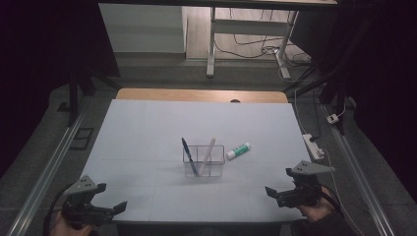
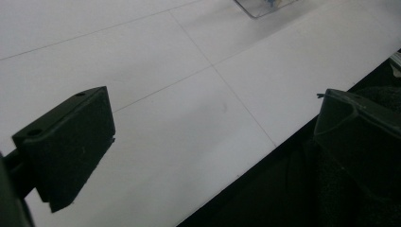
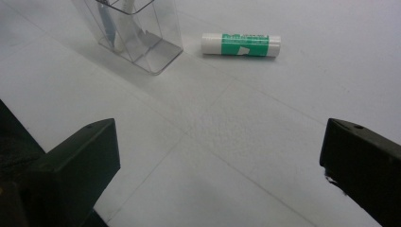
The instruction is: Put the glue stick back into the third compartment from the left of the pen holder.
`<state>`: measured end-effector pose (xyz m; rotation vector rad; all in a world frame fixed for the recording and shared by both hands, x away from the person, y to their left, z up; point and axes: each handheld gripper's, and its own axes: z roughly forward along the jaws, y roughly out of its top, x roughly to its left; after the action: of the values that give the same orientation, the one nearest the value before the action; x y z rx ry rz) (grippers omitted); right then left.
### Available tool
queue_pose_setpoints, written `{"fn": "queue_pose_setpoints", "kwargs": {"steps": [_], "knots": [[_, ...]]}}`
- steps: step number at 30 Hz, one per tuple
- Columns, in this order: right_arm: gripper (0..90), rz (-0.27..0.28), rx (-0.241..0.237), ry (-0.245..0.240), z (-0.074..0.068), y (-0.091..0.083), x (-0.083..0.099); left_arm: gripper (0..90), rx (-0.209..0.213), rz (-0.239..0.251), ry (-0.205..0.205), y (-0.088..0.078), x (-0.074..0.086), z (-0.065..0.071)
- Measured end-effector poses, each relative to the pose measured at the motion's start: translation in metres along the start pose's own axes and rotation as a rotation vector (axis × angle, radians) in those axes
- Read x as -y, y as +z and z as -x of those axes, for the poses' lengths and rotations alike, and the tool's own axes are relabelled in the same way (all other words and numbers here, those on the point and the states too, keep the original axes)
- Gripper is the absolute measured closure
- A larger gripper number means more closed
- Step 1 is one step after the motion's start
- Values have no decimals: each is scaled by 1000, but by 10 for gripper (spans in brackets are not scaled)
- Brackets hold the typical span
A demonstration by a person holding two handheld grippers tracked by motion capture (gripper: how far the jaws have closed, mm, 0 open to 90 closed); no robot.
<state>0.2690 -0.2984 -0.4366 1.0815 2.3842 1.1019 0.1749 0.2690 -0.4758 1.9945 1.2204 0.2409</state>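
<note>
A clear plastic pen holder (image 1: 204, 161) stands near the middle of the white table cover (image 1: 147, 132), divided into compartments, with a blue pen (image 1: 189, 155) leaning in its left part and a pale stick-like item (image 1: 208, 151) leaning in the right; what that pale piece is cannot be told. Just beside the holder, to its right and apart from it, a green-and-white glue stick (image 1: 238, 150) lies flat on its side, and it reads as the one item left to go into the holder. The right gripper (image 1: 281, 193) hovers near the table's front right edge with its jaws spread wide and nothing between them; in the right gripper view the glue stick (image 3: 241, 45) lies ahead between the two jaws' line of sight, which suggests this hand is lined up to reach for it. The left gripper (image 1: 110, 209) waits at the front left corner, jaws likewise apart and empty, well away from the holder, probably kept back so the working side stays free. Lying on its side, the round stick could roll when touched, so a grip across its width looks sensible.
</note>
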Motion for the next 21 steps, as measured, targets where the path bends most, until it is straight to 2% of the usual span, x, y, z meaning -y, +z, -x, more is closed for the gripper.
{"fn": "queue_pose_setpoints", "kwargs": {"steps": [5,16,21], "knots": [[0,-31,-15,20,9,14,-9,0,0,-1,0,0,0,0],[0,-83,43,-12,21,40,-20,0,3,-1,-3,0,0,0],[0,-106,47,4,31,53,-27,0,3,-3,-2,1,0,-1]]}}
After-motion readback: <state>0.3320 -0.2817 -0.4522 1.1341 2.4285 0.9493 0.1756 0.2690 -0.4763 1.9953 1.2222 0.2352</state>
